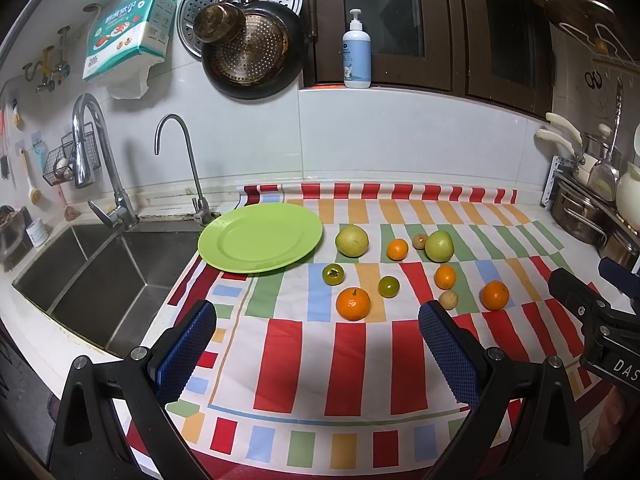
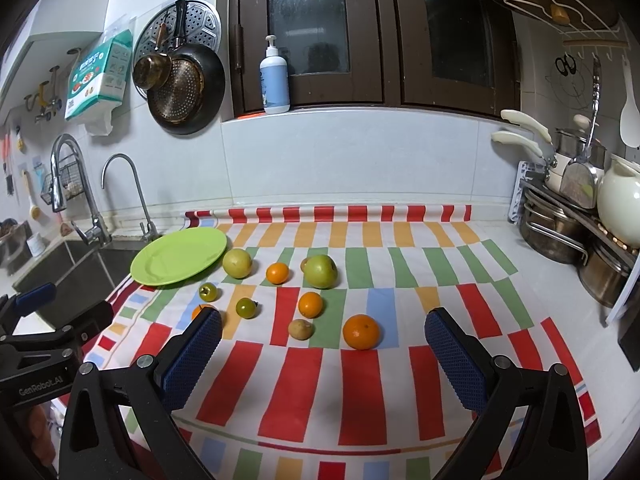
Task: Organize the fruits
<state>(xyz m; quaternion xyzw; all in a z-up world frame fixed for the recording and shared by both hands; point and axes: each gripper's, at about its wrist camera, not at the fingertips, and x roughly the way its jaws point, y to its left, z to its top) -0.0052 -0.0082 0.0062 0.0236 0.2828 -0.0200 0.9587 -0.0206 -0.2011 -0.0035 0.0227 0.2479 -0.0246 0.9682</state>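
Fingers (image 1: 188, 344) of the left gripper (image 1: 318, 344) stand wide apart with nothing between them, hovering over the near part of the striped cloth (image 1: 360, 364). From the left wrist view, the green plate (image 1: 260, 238) lies bare at the far left of the cloth, just beside the sink (image 1: 100, 276). All the fruit lies loose to its right: a pale pear (image 1: 351, 241) just beside the rim, a green tomato (image 1: 333, 274) and a second one (image 1: 388, 286) nearer, a big tangerine (image 1: 353, 304) nearest the gripper, a small orange (image 1: 397, 249), a green apple (image 1: 439, 245) with a small brown fruit (image 1: 420, 241) touching or just beside it, another orange (image 1: 445, 276), a tan fruit (image 1: 449, 300), and a far-right orange (image 1: 495, 295). The other tool shows at the right edge.

From the right wrist view, the right gripper (image 2: 324, 344) is likewise spread wide and empty, low over the near cloth. An orange (image 2: 361, 331) and the tan fruit (image 2: 301, 329) lie just ahead of it; the plate (image 2: 180, 256) is far left, well apart.

My judgement: the task is at its start, no fruit yet picked, and the plate seems the likely place to gather them. The next move calls for either tool to go forward, straddle one fruit and close gently, since round fruit may roll.
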